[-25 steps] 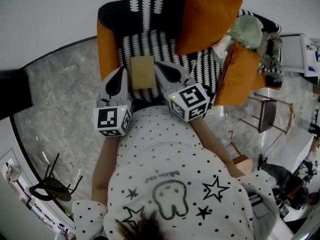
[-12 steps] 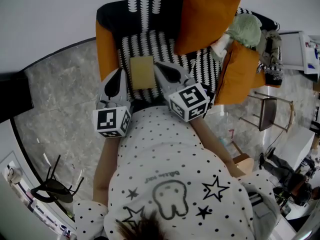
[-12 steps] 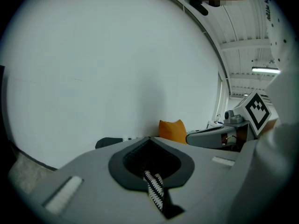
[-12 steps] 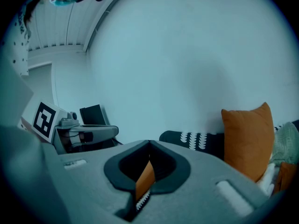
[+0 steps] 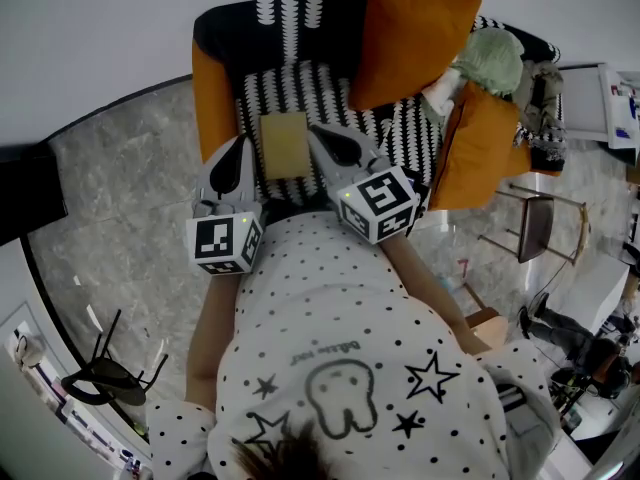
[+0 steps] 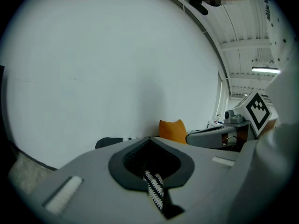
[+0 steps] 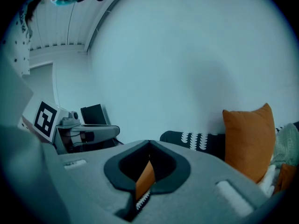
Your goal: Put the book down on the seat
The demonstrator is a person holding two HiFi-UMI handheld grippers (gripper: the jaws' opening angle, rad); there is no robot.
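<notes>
A thin yellowish book [image 5: 285, 143] lies flat on the black-and-white striped seat [image 5: 300, 86] of an armchair, free of both grippers. My left gripper [image 5: 238, 148] hovers just left of the book, shut and empty. My right gripper [image 5: 322, 135] is just to the right of the book, also shut with nothing held. In the left gripper view the closed jaws [image 6: 150, 141] point at a white wall, with a strip of the striped seat showing through the notch. The right gripper view shows its closed jaws [image 7: 149, 144] aimed over the chair back.
An orange cushion [image 5: 412, 40] leans on the chair back, a second one [image 5: 480, 148] on its right side beside a green plush thing [image 5: 490, 63]. A small stool [image 5: 535, 228] stands to the right, a black stand [image 5: 105, 373] on the marble floor at left.
</notes>
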